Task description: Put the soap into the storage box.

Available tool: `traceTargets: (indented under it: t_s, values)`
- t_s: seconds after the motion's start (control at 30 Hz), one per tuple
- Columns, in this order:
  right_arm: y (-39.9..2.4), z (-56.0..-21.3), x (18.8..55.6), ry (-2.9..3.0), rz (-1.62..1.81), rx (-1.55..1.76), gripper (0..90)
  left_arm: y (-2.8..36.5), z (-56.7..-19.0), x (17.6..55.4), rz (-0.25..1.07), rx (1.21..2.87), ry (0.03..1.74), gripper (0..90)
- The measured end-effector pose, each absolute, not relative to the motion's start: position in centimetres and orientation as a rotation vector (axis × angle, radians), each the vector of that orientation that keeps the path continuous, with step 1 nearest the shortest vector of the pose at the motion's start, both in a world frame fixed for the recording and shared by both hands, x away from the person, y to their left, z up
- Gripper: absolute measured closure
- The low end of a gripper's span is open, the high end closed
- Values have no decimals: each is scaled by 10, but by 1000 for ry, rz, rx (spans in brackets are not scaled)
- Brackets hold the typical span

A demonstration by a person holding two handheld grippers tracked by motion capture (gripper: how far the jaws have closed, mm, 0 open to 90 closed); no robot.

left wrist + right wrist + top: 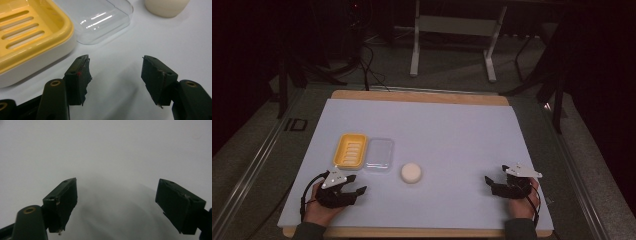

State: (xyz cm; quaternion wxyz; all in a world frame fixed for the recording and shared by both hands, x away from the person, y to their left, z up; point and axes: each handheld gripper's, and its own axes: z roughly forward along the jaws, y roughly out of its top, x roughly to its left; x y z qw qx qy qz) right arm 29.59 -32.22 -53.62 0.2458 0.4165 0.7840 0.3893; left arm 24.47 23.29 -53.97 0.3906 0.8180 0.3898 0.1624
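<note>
A yellow slotted soap dish [350,150] [27,37] lies on the white mat, left of centre. Its clear plastic lid [378,155] [100,18] lies right beside it. A round cream soap bar [411,172] [166,7] rests a little to the right of the lid. My left gripper [353,189] [115,75] sits near the front left of the mat, just in front of the dish, open with nothing between its jaws. At the front right my right gripper [493,181] [116,202] stands open over bare mat.
The white mat [442,130] covers a wooden table [422,95]. Beyond the table's far edge is a dark floor with cables and a metal table frame [452,35]. A hand and forearm hold each gripper at the near edge.
</note>
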Motion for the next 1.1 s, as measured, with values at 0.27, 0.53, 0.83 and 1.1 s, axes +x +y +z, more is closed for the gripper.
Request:
traceTargets:
  t_s: [0.27, 0.53, 0.83, 1.1]
  values:
    - [-317, -537, 293, 2167, 1040, 1061, 177, 231, -529, 245, 421, 2125, 977, 449]
    - [-318, -537, 291, 2149, 1051, 1052, 178, 229, -519, 247, 382, 2184, 919, 466]
    - [-317, -537, 291, 2158, 1046, 1037, 177, 224, -504, 255, 343, 2251, 852, 478]
    - [-318, -536, 289, 2125, 1056, 1048, 177, 218, -493, 264, 327, 2313, 792, 434]
